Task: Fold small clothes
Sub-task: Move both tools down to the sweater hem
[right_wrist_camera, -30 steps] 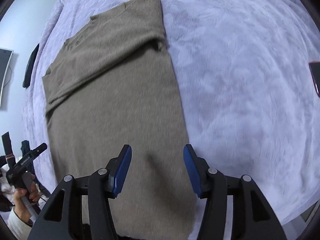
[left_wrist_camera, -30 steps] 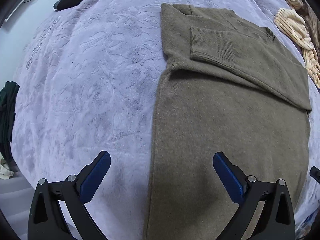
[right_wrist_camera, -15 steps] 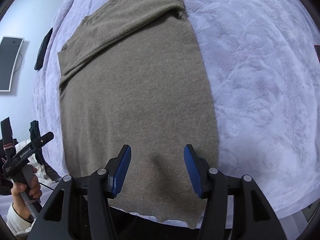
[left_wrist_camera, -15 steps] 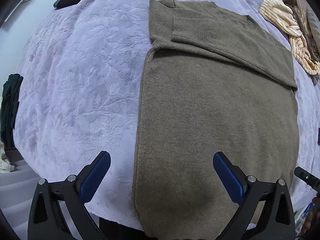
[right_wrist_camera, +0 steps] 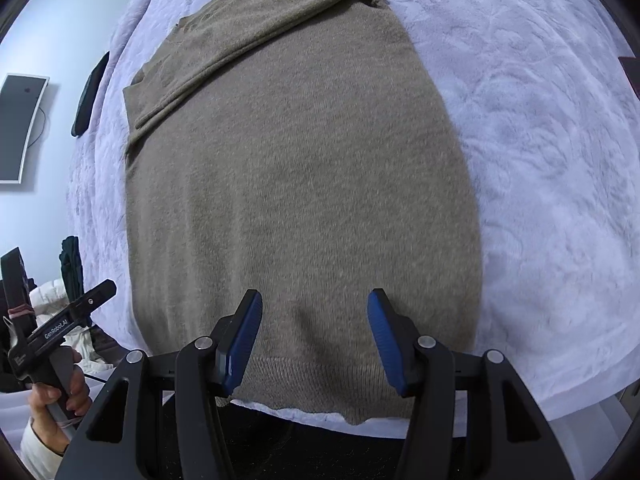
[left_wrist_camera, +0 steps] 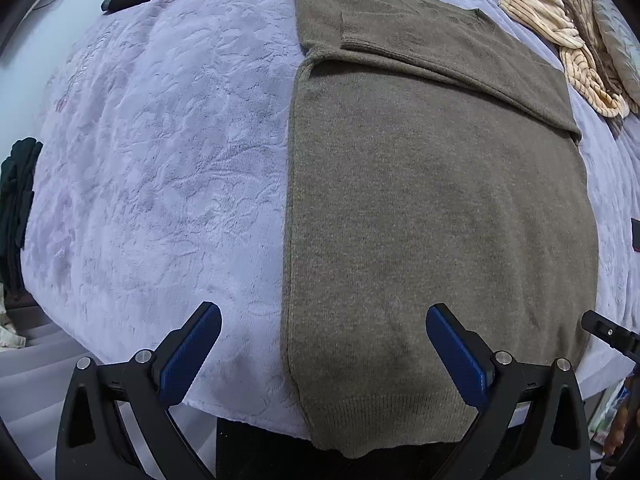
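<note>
Olive-brown knitted sweater (left_wrist_camera: 436, 216), flat on lavender embossed plush bedspread (left_wrist_camera: 160, 168), sleeves folded across chest, ribbed hem at near edge.
Left gripper (left_wrist_camera: 324, 344) spread wide, empty, above hem; right gripper (right_wrist_camera: 315, 332) parted, empty, likewise; cream striped garments (left_wrist_camera: 560, 40) beyond.

The left black hand-held gripper with blue pads (left_wrist_camera: 323, 350) points straight down, its jaws spread wide with nothing between them. The right black hand-held gripper with blue pads (right_wrist_camera: 315, 338) tilts steeply downward, jaws about half apart and gripping nothing. A bare hand (right_wrist_camera: 56, 394) in a pale sleeve clasps the left one's handle.
</note>
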A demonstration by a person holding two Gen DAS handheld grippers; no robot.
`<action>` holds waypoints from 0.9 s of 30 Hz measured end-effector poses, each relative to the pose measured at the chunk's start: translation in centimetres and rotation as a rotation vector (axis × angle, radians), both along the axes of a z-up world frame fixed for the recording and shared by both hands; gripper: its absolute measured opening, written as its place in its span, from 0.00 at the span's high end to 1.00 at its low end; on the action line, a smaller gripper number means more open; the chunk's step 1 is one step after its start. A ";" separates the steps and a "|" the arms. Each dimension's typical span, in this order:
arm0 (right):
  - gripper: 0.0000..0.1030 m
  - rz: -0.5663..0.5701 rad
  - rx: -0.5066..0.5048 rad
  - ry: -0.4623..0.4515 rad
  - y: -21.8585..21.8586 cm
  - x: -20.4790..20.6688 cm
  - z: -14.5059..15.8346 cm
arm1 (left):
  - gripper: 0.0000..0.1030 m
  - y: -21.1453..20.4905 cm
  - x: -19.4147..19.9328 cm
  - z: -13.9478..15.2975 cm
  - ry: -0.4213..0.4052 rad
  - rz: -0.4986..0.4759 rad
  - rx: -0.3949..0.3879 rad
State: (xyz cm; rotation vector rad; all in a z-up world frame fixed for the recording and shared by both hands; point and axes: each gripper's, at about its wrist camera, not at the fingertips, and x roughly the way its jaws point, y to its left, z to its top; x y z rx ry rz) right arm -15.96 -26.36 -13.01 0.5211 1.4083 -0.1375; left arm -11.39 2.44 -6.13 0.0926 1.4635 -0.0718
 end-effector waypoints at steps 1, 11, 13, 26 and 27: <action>0.43 -0.006 0.000 -0.002 0.2 -0.4 -0.1 | 0.00 0.2 -0.3 -0.1 0.001 -0.005 0.001; 0.43 -0.044 -0.024 -0.013 2.7 -5.2 -0.4 | 0.00 1.7 -4.4 -1.2 0.002 -0.063 -0.057; 0.43 -0.062 -0.028 -0.015 2.8 -6.4 -0.3 | 0.00 2.2 -5.1 -1.7 0.013 -0.072 -0.093; 0.42 -0.090 -0.017 -0.001 1.8 -8.3 -0.7 | 0.00 4.5 -8.0 -5.0 0.149 -0.030 -0.295; 0.40 -0.093 -0.022 -0.001 1.3 -8.3 -0.7 | 0.00 4.4 -7.9 -5.4 0.154 -0.024 -0.295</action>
